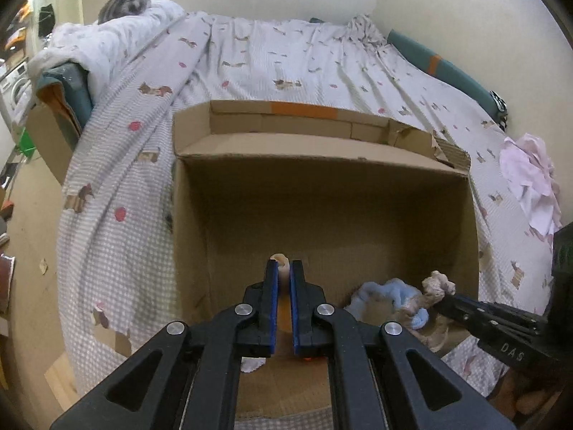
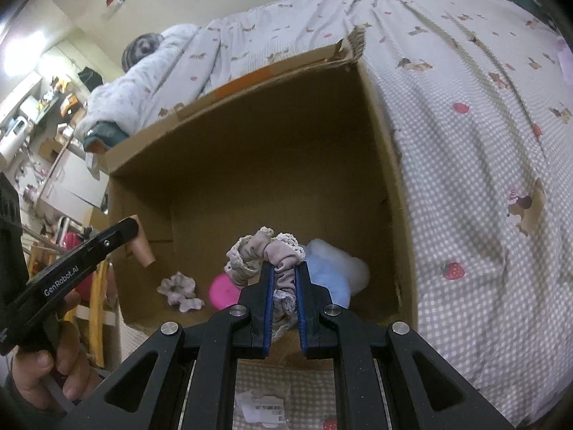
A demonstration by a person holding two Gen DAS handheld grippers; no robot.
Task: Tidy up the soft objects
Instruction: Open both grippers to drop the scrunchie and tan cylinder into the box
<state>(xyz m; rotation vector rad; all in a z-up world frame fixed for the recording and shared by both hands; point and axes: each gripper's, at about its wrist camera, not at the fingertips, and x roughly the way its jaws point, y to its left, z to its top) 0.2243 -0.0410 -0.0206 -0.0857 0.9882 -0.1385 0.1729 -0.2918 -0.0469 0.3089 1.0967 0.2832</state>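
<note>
An open cardboard box (image 1: 322, 186) stands on the bed. My left gripper (image 1: 283, 265) is shut on a small beige soft piece (image 1: 281, 268) and holds it over the box; the same piece (image 2: 141, 247) shows at the left gripper's tip in the right wrist view. My right gripper (image 2: 285, 268) is shut on a beige lace-trimmed scrunchie (image 2: 265, 251) above the box's near right corner; it shows too in the left wrist view (image 1: 435, 285). In the box lie a blue and white fluffy item (image 2: 333, 268), a pink round item (image 2: 224, 290) and a pale fabric flower (image 2: 179, 288).
The bed is covered with a checked sheet (image 2: 483, 179) printed with dogs and strawberries. A white duvet (image 1: 107, 36) is bunched at the far left. Pink crumpled cloth (image 1: 530, 179) lies at the bed's right. A paper packet (image 2: 261, 410) lies before the box.
</note>
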